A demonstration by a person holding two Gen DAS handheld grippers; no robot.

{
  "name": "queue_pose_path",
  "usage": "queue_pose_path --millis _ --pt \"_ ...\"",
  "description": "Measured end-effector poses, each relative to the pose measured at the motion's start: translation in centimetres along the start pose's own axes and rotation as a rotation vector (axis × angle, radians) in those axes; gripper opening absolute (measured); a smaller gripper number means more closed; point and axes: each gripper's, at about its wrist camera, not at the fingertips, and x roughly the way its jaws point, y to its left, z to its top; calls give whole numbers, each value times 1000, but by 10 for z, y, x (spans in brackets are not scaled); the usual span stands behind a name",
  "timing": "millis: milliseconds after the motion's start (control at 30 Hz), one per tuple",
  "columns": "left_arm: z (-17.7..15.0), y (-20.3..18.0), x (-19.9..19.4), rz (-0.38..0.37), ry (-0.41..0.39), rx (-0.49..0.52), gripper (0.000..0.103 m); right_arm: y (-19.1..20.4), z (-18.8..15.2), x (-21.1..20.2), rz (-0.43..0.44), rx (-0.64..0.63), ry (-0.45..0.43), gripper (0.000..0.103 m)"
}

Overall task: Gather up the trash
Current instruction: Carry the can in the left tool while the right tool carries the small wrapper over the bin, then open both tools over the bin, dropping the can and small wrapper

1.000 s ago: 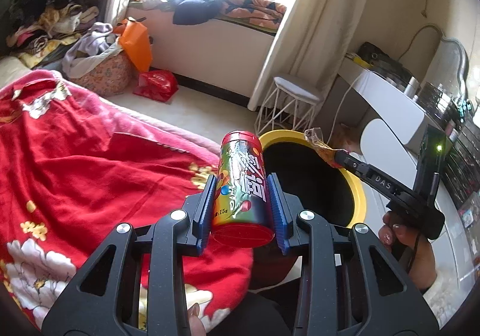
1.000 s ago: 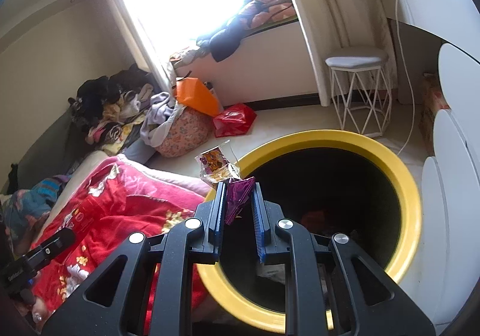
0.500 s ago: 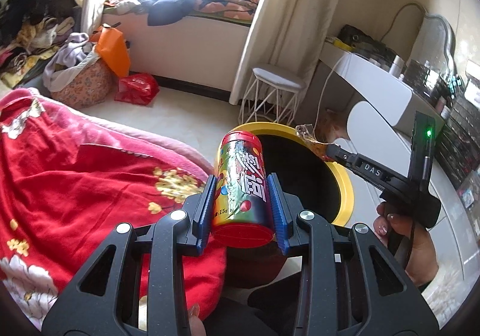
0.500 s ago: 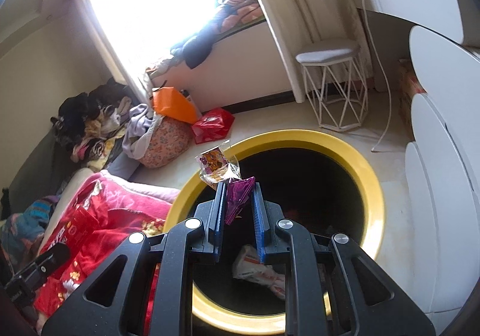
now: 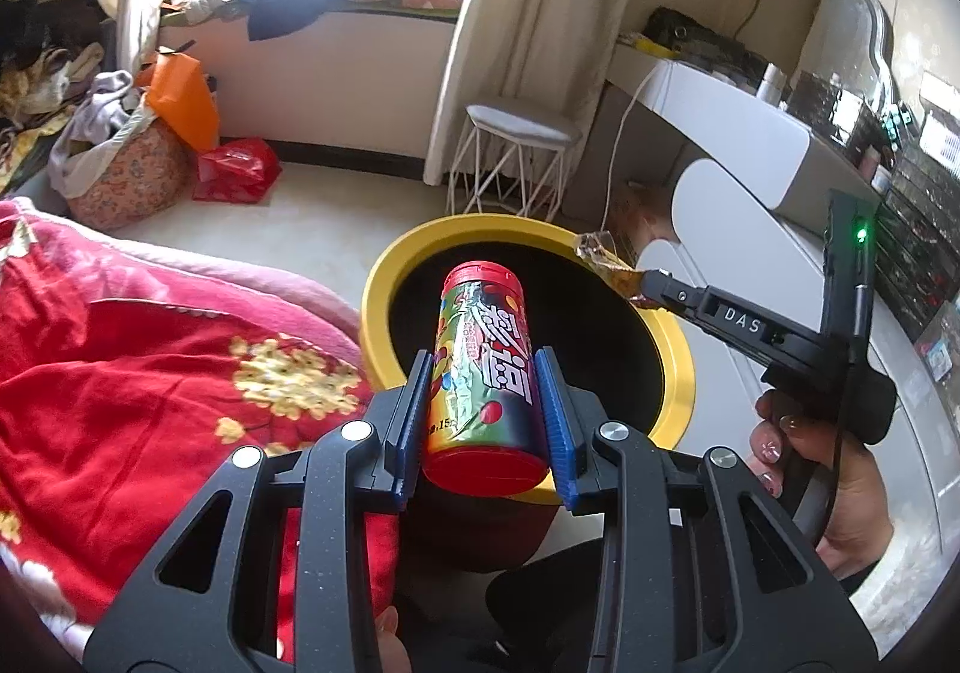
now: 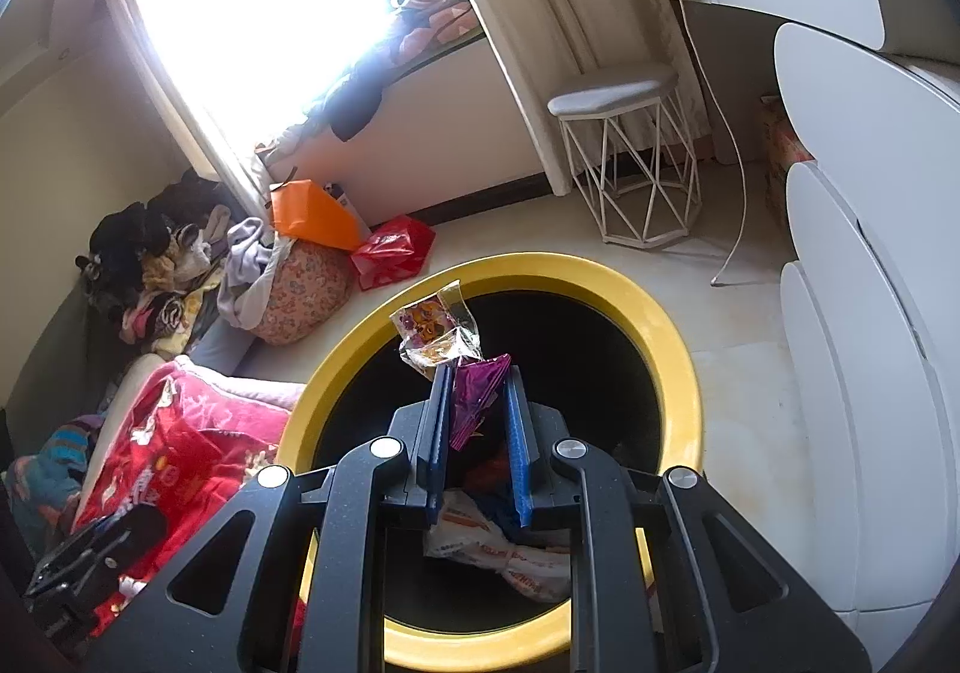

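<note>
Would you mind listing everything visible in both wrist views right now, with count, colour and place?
candy canister: one, red cap, multicoloured label; clamped in left gripper over the bin.
wrappers: a clear orange-printed one and a purple one; pinched in right gripper above the bin.
trash bin: one, yellow rim, black inside; on the floor by the bed, trash already at its bottom.
blanket: one, red floral; on the bed, left of the bin.
stool: one, white wire frame, grey seat; near the curtain.
red bag: one; on the floor below the window.
orange bag: one; atop the clothes pile.
left gripper: black, blue pads.
right gripper: black, blue pads.
right hand: holds the right gripper's handle.
</note>
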Motion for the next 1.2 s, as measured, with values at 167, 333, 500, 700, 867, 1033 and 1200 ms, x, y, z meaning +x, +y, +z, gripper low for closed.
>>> queue_pose_path --millis 167,333,500,700,867,1033,1200 --pt "1 -7 18 -11 30 16 28 -5 0 0 3 9 2 18" --pt "1 -12 33 -17 55 26 28 -9 0 -3 17 11 0 20" --pt "4 -13 46 -20 60 43 36 -19 -1 -9 19 46 -10 47" --pt "7 -3 29 -4 30 11 77 -22 -4 -25 1 57 -41 67" --pt "7 10 5 32 0 -28 92 -10 -10 -34 -19 3 -49 76" --pt "5 23 -25 91 -46 -54 92 13 -17 -47 -12 -78 -76 84" --pt "1 37 -52 137 -76 -89 92 36 -26 -57 1 -157 -99 91"
